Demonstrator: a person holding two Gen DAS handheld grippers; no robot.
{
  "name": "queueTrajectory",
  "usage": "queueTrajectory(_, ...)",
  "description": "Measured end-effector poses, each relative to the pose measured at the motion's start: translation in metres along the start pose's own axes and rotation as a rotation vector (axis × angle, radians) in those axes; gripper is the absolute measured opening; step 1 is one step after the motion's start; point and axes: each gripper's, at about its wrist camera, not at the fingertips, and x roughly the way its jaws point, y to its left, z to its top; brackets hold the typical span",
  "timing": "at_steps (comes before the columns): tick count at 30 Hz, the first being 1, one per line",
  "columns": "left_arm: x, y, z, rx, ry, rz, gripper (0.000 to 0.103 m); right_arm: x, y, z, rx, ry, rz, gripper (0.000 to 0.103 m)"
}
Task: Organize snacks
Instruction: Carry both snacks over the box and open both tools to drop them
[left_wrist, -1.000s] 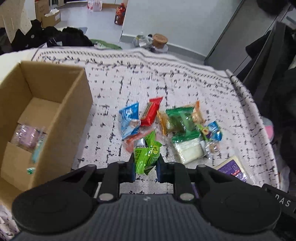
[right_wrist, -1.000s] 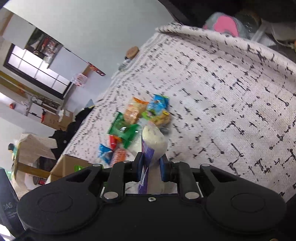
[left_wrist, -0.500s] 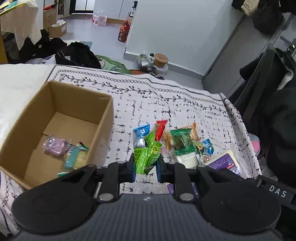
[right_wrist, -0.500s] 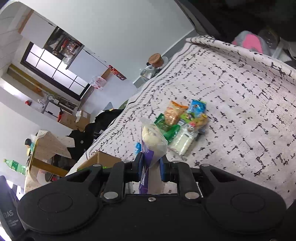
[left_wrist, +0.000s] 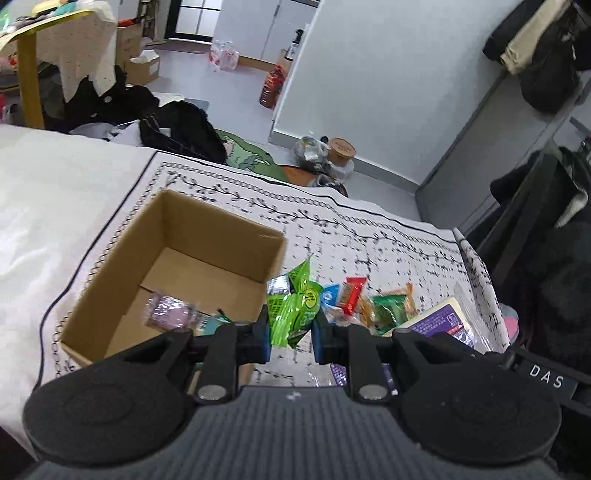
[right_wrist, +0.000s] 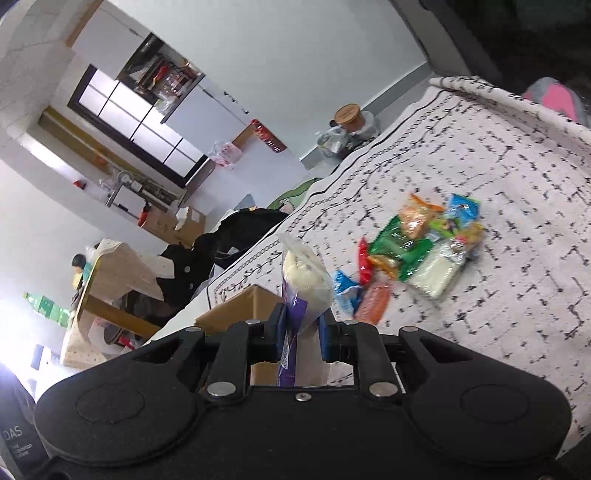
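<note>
I see an evenly lit, bright room through both wrist cameras, with soft daylight and hardly any hard shadows. On the right wrist view a strong glare (right_wrist: 14, 317) burns out the lower left edge (detail there is lost). The snack pile (right_wrist: 413, 254) is smeared by motion blur, and the items in the cardboard box (left_wrist: 173, 258) are blurred too. Fisheye distortion bends walls and edges toward the corners

Support surface: white cloth with black dash print and vine border (left_wrist: 369, 236). Directly on it: open brown cardboard box (left_wrist: 207, 236) at left; loose pile of coloured snack packets (right_wrist: 413, 251) at right, apart from box.
</note>
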Motion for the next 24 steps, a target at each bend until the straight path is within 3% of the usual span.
queueTrajectory(9,-0.005,0.041,0.010,-0.068,-0.017,0.028,0.019,0.021,0.034,-0.014,-0.041,0.038,0.022,0.018)
queueTrajectory(19,0.007,0.078,0.014,-0.129,0.023,0.062,0.021,0.029,0.065,-0.016,-0.089,0.023,0.013,0.018)
queueTrajectory(24,0.015,0.090,0.015,-0.147,0.058,0.090,0.029,0.026,0.081,-0.013,-0.114,0.005,0.031,0.018)
